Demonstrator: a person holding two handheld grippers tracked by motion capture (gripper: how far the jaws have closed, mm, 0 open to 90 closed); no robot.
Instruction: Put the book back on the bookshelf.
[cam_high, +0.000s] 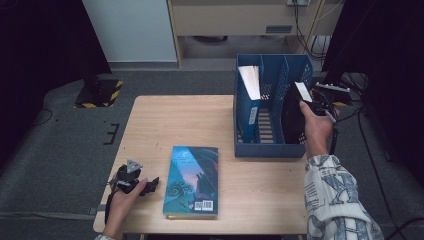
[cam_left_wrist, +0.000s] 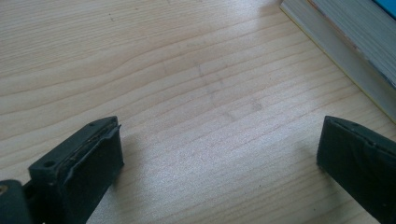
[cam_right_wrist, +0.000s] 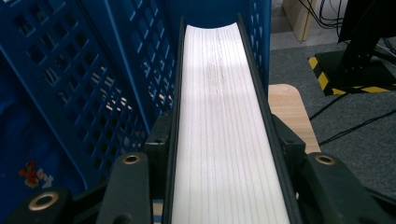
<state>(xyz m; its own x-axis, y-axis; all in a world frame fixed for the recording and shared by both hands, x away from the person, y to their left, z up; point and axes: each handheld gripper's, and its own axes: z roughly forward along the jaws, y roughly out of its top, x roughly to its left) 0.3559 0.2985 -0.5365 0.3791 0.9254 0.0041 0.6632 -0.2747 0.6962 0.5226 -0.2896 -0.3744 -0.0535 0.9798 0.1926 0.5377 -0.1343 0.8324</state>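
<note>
The black-covered book (cam_right_wrist: 226, 126) stands upright in the rightmost compartment of the blue file rack (cam_high: 270, 149), clamped across its covers by the right gripper (cam_high: 320, 106) for guidance between the dividers, while the left gripper (cam_high: 134, 181) rests open-jawed on the table (cam_high: 175, 120) beside the flat-lying book (cam_high: 192, 180).

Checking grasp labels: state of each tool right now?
Left tool: open, nothing between its jaws.
Right tool: closed on the black book.
</note>
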